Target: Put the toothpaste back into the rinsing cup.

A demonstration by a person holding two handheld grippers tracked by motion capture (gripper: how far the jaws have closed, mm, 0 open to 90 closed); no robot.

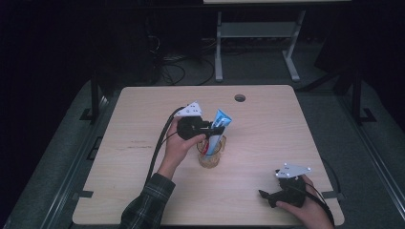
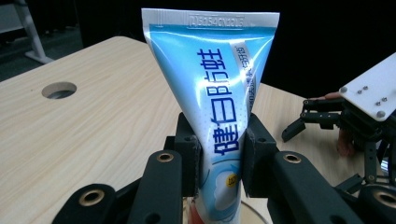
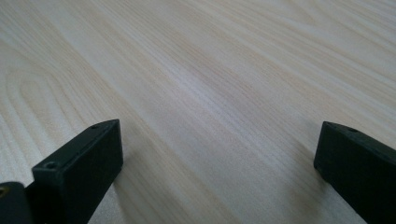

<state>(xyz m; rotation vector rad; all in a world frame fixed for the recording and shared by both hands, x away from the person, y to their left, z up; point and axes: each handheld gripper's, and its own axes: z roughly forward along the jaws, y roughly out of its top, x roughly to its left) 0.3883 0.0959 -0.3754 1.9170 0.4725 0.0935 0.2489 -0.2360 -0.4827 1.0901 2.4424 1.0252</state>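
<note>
Left claw point(image 2: 218, 154) grips toothpaste tube point(image 2: 217, 88) standing in glass cup point(image 1: 211, 151); right claw point(image 3: 219, 168) wide, nothing betw. jaws.

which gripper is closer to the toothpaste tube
Left. The left gripper has its jaws closed on the toothpaste tube, which stands in the glass cup. The right gripper rests open on the table nearer the person, well apart from the tube.

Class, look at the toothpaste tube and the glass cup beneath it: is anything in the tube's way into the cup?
Nothing visible blocks it. The left tongs clamp the toothpaste tube, whose lower end already sits inside the glass cup. The right tongs rest apart on the table.
</note>
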